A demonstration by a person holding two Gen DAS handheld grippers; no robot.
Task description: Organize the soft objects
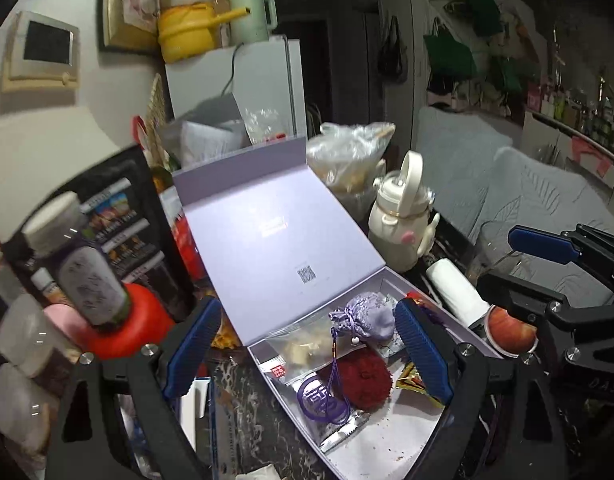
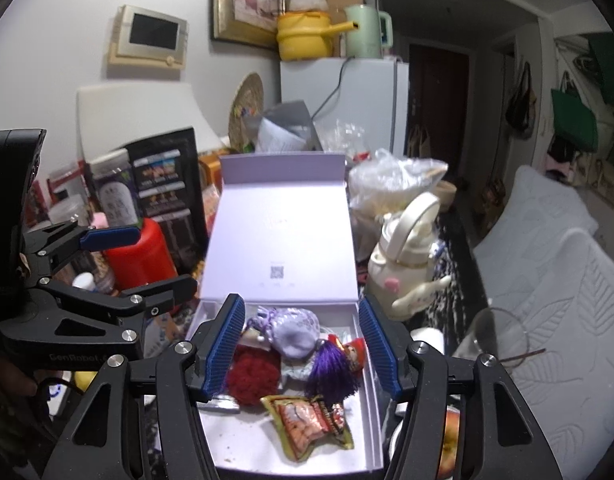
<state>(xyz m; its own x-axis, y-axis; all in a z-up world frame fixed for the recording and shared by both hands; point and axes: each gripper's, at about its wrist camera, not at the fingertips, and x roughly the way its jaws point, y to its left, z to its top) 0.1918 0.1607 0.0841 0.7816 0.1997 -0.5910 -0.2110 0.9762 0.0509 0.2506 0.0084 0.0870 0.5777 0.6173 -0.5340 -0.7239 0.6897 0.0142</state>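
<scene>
An open lavender box (image 1: 275,248) stands on the cluttered table, its lid (image 2: 283,232) tilted up at the back. Inside lie a lilac drawstring pouch (image 1: 367,316) (image 2: 291,328), a red pom-pom (image 1: 363,376) (image 2: 253,376), a purple tassel (image 2: 333,368), a purple charm (image 1: 323,400) and an orange snack packet (image 2: 311,424). My left gripper (image 1: 307,348) hovers open above the box with nothing between its blue pads. My right gripper (image 2: 303,348) is open too, above the same items and not touching them. Each gripper shows at the edge of the other's view.
A cream bottle with a handle (image 1: 403,220) stands right of the box, and a red canister (image 1: 135,320) and jars stand to its left. An apple (image 1: 511,332), a glass (image 2: 491,336) and a plastic bag (image 2: 391,188) sit nearby. Grey sofa cushions (image 2: 555,280) are on the right.
</scene>
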